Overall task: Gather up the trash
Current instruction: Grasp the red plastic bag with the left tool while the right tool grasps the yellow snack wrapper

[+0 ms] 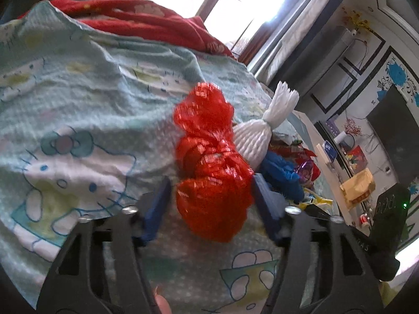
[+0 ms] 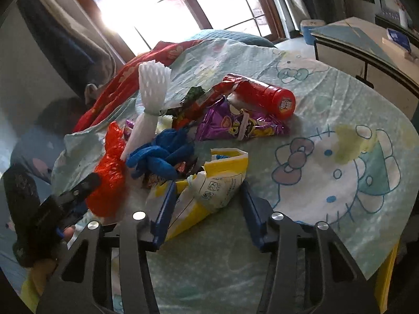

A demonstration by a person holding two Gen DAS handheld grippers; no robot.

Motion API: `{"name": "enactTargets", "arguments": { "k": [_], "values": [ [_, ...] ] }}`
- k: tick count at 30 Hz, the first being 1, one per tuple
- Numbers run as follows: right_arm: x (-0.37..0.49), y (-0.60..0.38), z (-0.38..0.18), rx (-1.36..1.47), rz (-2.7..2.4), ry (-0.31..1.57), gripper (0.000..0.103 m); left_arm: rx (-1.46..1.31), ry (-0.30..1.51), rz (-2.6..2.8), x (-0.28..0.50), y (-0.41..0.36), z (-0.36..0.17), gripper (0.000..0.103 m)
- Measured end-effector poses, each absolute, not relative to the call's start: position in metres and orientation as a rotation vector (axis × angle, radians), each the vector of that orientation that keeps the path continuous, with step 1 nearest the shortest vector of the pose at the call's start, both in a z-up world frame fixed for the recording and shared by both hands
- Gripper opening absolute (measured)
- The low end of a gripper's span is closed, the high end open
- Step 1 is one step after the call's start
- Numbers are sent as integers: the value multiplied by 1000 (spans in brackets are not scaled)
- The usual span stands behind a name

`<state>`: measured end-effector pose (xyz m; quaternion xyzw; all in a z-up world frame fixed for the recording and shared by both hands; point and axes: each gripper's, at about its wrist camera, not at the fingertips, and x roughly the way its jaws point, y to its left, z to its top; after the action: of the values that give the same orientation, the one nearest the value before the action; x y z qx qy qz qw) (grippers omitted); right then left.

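Trash heaped mid-bed on the sheet point(image 2: 327, 99). Left gripper point(image 1: 210, 193) spread around the red bag point(image 1: 209, 172); right gripper point(image 2: 207, 198) spread around the yellow packet point(image 2: 209, 191). Risk: thin film slipping from either pinch.

Trash is lying heaped on my cartoon-print cloth. A crumpled red plastic bag point(image 1: 212, 167) is sitting between my left jaws, blurred. A white foam net sleeve point(image 1: 258, 133), tied mid-length, is leaning just behind it. Blue cloth point(image 2: 159, 157), purple wrapper point(image 2: 235, 125) and red can point(image 2: 272, 96), lying sideways, are farther right; a yellow-white bag point(image 2: 209, 191) is lying between my right jaws.
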<state>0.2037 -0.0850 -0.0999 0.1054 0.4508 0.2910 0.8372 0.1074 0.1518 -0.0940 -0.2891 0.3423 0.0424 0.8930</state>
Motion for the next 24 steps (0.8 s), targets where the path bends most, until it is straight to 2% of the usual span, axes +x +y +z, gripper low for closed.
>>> {"name": "enactTargets", "arguments": {
  "k": [1,4,7,24],
  "values": [
    [202,-88,-100,235,616,955,44,-598,713,87,107,151,-94,35],
    [196,-94,-97,235,608,939,40,-587,714,81,109,151,-93,21],
    [190,-99,-94,229,602,918,39,-577,698,90,108,151,-88,16],
    [162,-130,-47,183,565,716,37,-485,498,62,86,133,-18,14]
  ]
}}
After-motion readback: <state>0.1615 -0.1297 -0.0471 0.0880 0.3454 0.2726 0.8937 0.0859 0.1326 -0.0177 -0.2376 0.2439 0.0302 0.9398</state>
